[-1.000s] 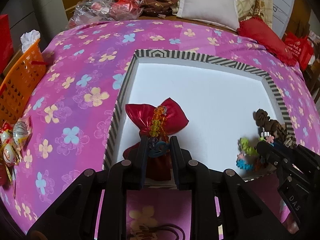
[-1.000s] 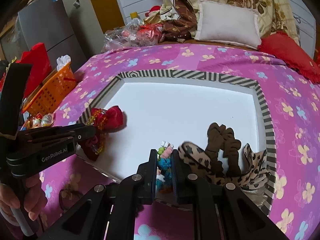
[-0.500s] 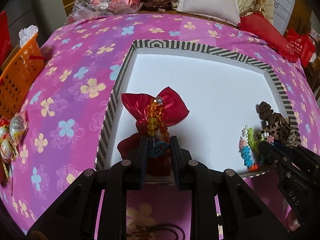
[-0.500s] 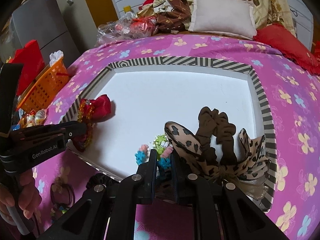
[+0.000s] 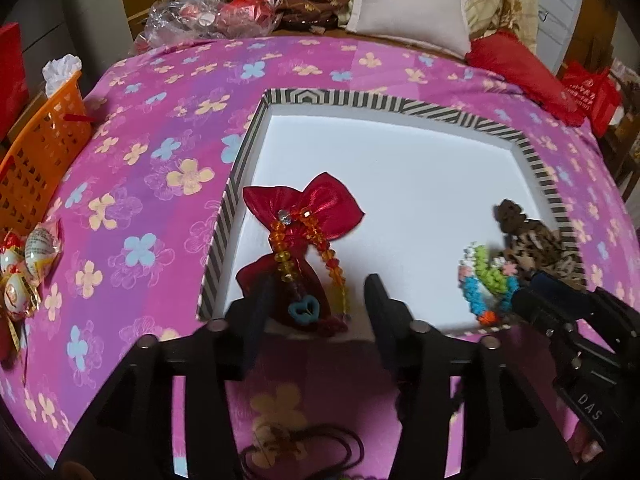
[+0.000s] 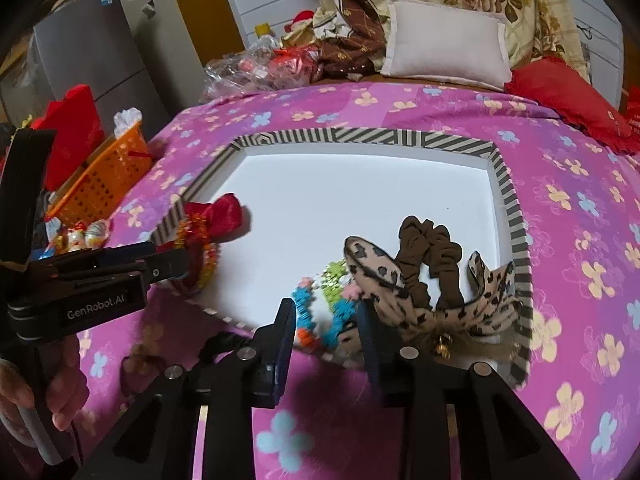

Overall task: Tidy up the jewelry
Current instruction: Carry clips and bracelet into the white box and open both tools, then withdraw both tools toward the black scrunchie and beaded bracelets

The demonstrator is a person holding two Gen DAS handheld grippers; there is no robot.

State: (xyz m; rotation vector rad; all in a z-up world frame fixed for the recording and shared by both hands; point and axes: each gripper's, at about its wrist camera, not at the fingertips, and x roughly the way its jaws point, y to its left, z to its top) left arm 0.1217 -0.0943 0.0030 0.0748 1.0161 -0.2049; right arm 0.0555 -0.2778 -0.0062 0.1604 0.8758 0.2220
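A white tray with a striped rim lies on the pink flowered bedspread. In the left wrist view an orange bead bracelet with a blue heart charm lies on a red bow at the tray's near left corner. My left gripper is open around the charm end. In the right wrist view a colourful flower bracelet lies by a leopard bow and a brown scrunchie. My right gripper is open just in front of the bracelet.
An orange basket and wrapped sweets sit at the left. A dark cord loop lies on the spread before the tray. Pillows and plastic bags lie at the back.
Both grippers opened. The bead bracelet dropped onto the red bow; the flower bracelet dropped into the tray beside the leopard bow.
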